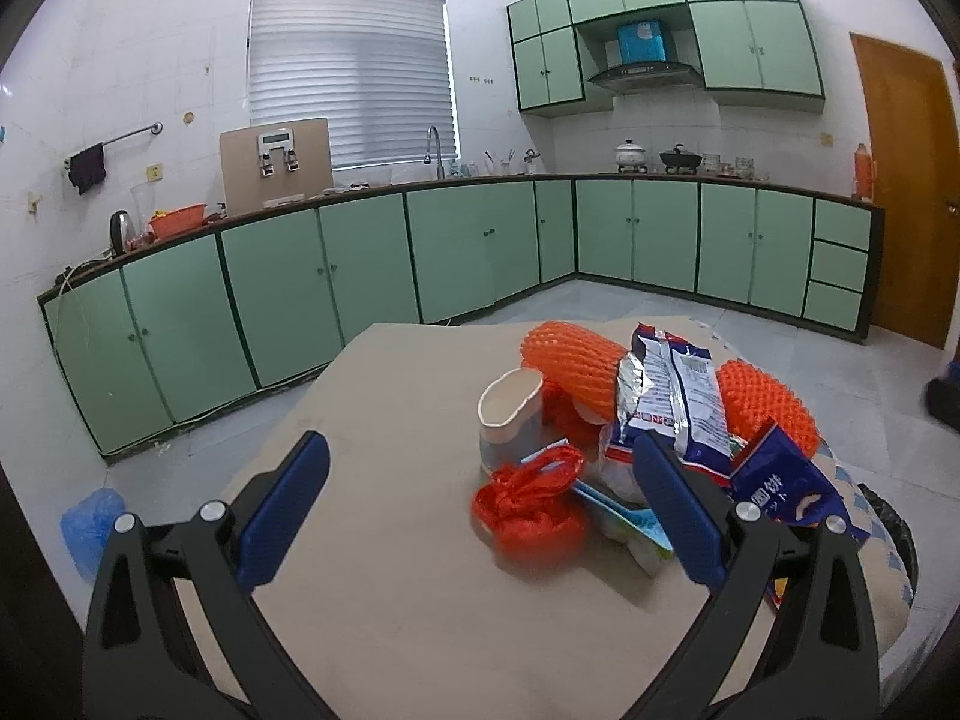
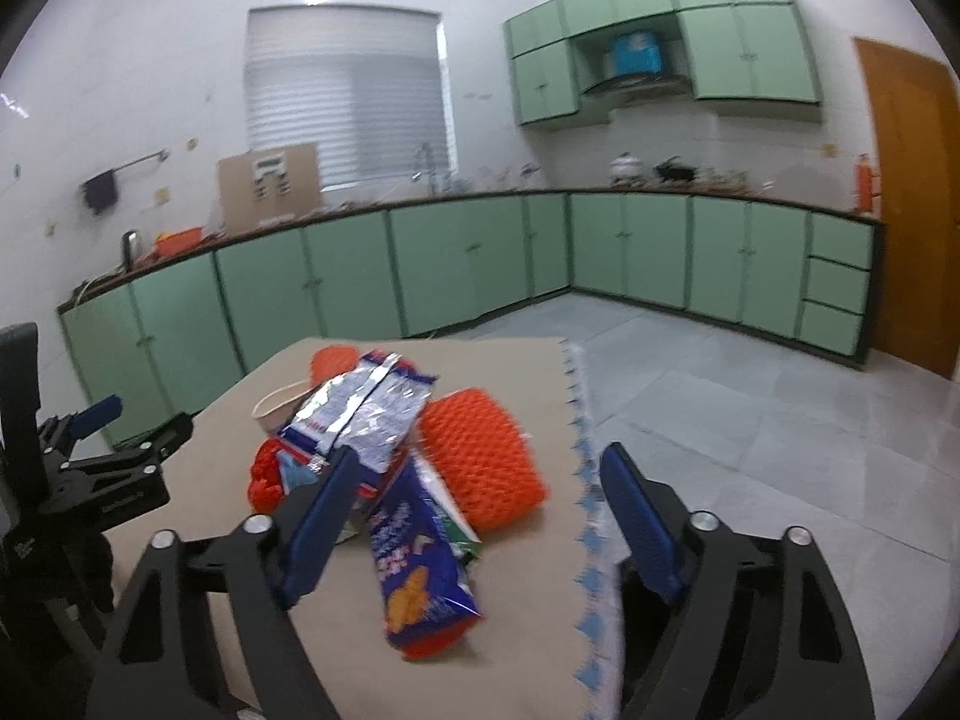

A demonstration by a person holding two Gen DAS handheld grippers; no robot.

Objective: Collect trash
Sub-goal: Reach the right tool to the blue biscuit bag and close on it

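Where piled on table (image 1: 384, 540): crinkled foil wrappers (image 1: 666, 384), orange foam nets (image 1: 570, 360).

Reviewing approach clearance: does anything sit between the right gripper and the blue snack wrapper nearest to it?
Nothing visible does. The right gripper is open, and the blue snack wrapper lies on the table directly between its fingers, with only bare tabletop at its near end. The orange foam net lies beside it.
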